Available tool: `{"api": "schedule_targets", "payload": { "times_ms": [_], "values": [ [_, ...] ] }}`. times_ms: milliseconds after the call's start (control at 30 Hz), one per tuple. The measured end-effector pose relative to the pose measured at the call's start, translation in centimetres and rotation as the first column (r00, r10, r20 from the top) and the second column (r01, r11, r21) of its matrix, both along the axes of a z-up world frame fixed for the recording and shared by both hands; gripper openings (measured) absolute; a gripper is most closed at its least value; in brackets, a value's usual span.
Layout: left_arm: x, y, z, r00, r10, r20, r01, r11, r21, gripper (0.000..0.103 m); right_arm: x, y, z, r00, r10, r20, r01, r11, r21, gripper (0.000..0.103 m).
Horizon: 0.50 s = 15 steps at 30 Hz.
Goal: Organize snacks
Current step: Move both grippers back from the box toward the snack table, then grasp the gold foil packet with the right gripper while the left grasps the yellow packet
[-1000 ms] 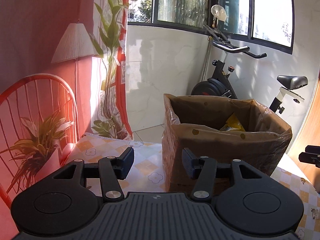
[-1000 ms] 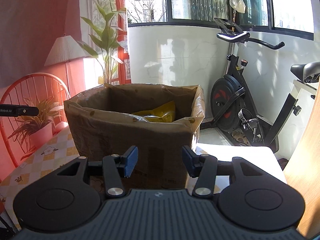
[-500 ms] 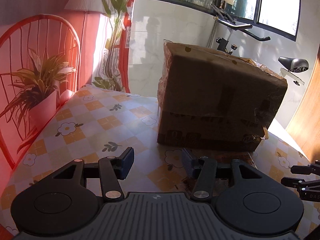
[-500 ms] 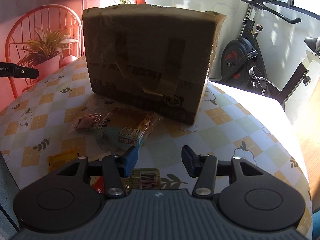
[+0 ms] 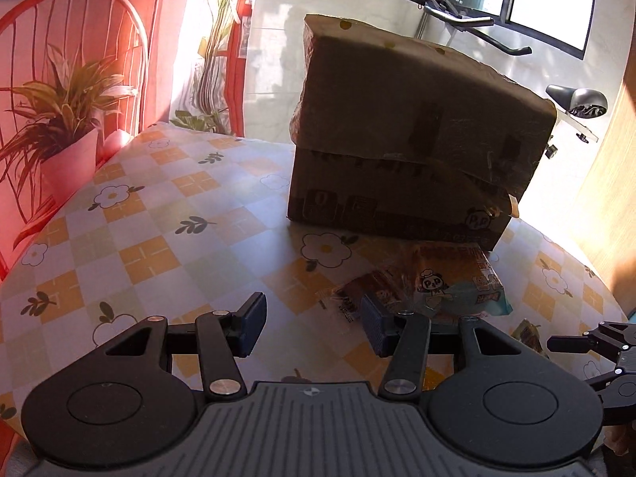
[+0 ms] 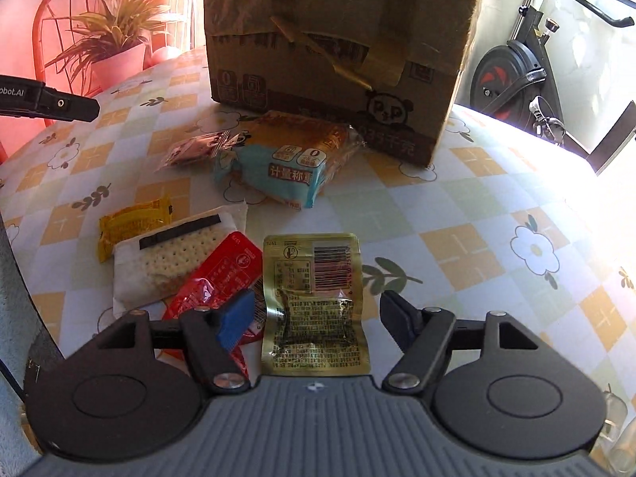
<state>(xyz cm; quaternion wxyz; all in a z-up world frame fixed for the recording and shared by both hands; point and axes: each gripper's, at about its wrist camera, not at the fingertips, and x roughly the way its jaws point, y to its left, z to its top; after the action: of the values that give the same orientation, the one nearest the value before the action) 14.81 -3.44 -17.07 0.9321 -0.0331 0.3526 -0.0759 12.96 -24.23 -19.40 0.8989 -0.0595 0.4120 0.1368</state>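
Observation:
A brown cardboard box [image 6: 338, 39] stands on the flowered table [image 6: 477, 206]. Loose snacks lie in front of it: a blue bread pack [image 6: 286, 159], a small clear wrapper [image 6: 194, 149], a yellow packet [image 6: 131, 226], a cracker pack [image 6: 171, 254], a red packet [image 6: 222, 274] and a gold packet [image 6: 314, 290]. My right gripper [image 6: 314, 316] hovers low over the gold packet, which lies between its fingers untouched while the jaws are opening. My left gripper [image 5: 312, 324] is open and holds nothing, to the left of the bread pack [image 5: 457, 278] and in front of the box [image 5: 417, 139].
A potted plant [image 5: 67, 127] and a red wire chair [image 5: 79, 20] stand past the table's left edge. An exercise bike [image 6: 528, 75] is behind the table on the right. The left gripper's arm [image 6: 47, 99] reaches in from the left in the right wrist view.
Both grippers have sunk from the box's open top to the tabletop in front of it. The right jaws have widened, now on either side of the gold packet.

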Motion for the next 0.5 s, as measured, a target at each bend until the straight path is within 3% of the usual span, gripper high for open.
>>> {"api": "schedule_targets", "payload": {
  "times_ms": [233,333,500],
  "values": [
    [-1.1,-1.0,-1.1,1.000,-0.020,-0.006,0.020,1.000,-0.002,0.055,0.0,-1.0,-0.8,0.999,-0.038,0.018,0.037,0.997,0.073,0.071],
    [-1.2,-1.3,-1.6,0.999,-0.028,-0.017,0.028,1.000,-0.004,0.055,-0.4,-0.5,-1.0,0.998,-0.037,0.046,0.035,0.998,0.057,0.072],
    [-1.7,-2.1,-2.8,0.996,-0.071,-0.044,0.072,0.997,0.005,0.055,-1.0,0.3,-1.0,0.997,-0.015,0.078,0.012,0.999,0.043,0.059]
  ]
}}
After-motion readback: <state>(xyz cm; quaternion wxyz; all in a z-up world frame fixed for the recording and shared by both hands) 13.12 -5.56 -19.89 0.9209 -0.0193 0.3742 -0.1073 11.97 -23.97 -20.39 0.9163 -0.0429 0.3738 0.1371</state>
